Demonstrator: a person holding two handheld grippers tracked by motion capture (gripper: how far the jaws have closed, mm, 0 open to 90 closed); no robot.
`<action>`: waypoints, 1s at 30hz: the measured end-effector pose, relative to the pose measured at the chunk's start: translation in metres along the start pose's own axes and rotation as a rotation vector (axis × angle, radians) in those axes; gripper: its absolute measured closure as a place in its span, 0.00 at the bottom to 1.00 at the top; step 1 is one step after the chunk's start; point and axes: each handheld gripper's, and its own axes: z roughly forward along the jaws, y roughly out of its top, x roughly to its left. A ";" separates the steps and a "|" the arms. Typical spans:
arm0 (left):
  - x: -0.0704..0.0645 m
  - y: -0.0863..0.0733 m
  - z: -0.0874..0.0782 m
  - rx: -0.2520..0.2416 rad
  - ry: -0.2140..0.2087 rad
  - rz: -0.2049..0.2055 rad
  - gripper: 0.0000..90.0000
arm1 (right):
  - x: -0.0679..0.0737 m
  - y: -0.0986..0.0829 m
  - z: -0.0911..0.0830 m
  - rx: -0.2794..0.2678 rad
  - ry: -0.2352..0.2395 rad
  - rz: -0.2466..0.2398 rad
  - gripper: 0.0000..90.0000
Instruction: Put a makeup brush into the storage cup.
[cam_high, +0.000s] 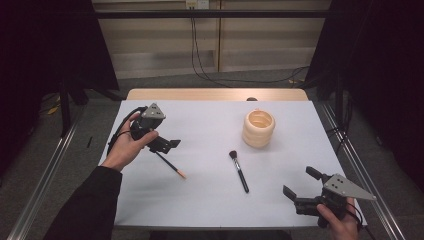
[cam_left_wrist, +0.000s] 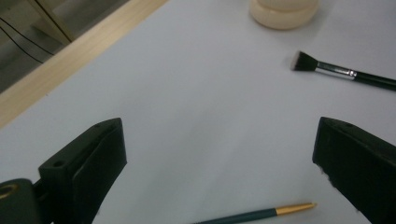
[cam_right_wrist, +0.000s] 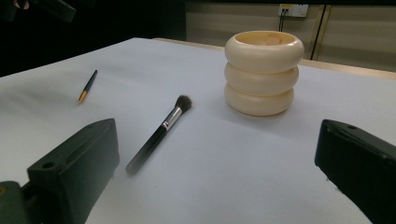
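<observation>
Left gripper (cam_high: 169, 145): jaws wide apart, holding nothing. One slim dark pencil (cam_high: 170, 165) with a gold tip lies flat just below its fingertips. Right gripper (cam_high: 299, 186): jaws also spread and empty. One makeup brush (cam_high: 239, 170), glossy black handle, metal collar, soft bristles, lies ahead of those fingers. One smooth cream holder (cam_high: 258, 128), three stacked rings, stands beyond on the matte white table (cam_high: 210, 120).

A slim dark pencil (cam_high: 171, 166) with a gold end lies flat on the white table (cam_high: 210, 195).
</observation>
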 end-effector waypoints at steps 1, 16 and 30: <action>0.002 -0.001 0.002 0.041 -0.022 0.016 0.03 | 0.000 0.000 0.000 0.000 -0.002 0.002 0.00; 0.010 -0.008 0.017 0.195 -0.082 0.033 0.04 | 0.000 0.000 0.000 0.004 -0.002 0.002 0.00; 0.017 -0.020 0.036 0.334 -0.143 -0.002 0.04 | 0.000 0.000 0.001 0.006 0.001 -0.006 0.00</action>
